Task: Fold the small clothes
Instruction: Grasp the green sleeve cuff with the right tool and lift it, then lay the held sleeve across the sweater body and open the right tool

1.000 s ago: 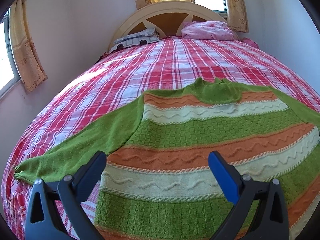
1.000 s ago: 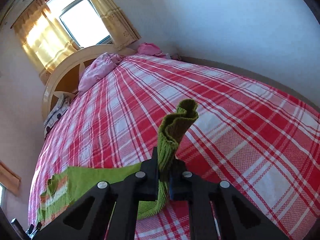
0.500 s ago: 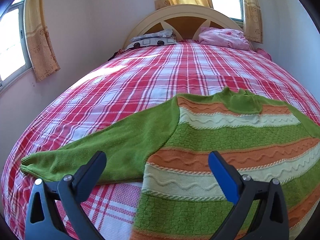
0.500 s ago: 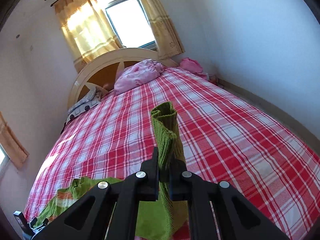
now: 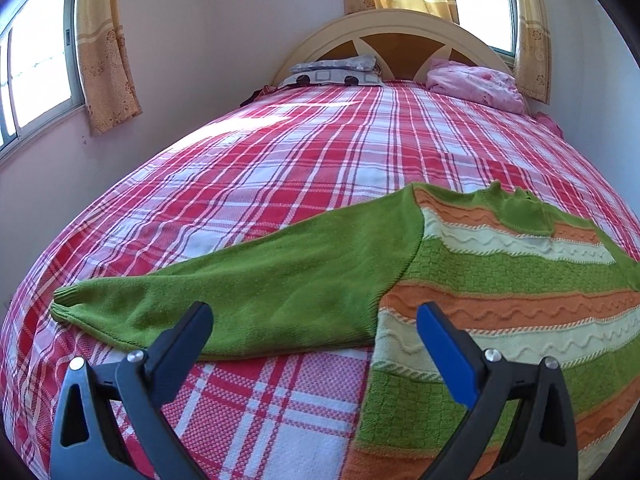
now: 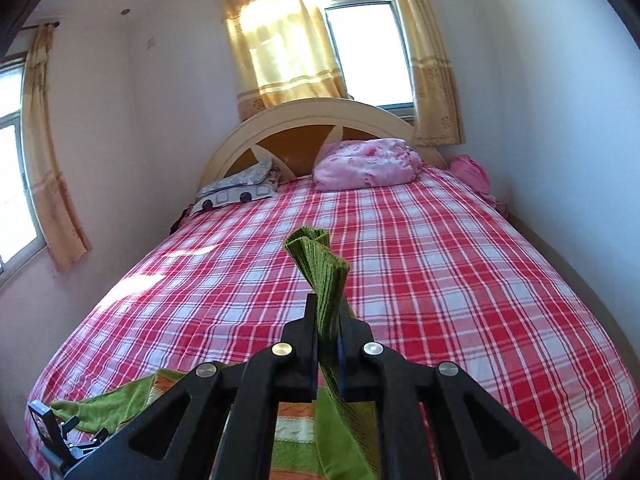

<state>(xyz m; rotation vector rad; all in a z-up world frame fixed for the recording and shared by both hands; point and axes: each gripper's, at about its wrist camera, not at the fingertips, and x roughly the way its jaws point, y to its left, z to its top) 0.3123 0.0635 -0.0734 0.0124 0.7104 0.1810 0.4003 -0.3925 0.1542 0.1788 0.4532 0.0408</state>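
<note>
Green sleeve of striped sweater flat on plaid bed, long axis 9-to-3, cuff at 9, nearest spread left gripper. Right gripper pinching other cuff.

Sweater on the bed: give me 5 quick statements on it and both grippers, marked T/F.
1. The right gripper is shut on the green cuff of a sleeve. True.
2. The left gripper is clamped on the other sleeve. False: its jaws stand wide open above the left sleeve, gripping nothing.
3. The left sleeve lies stretched out flat on the plaid bedspread. True.
4. The sweater is plain green all over. False: its body has orange, cream and green stripes; only the sleeves and collar are plain green.
5. The pink bundle lies on top of the sweater. False: it sits far off by the headboard.
</note>
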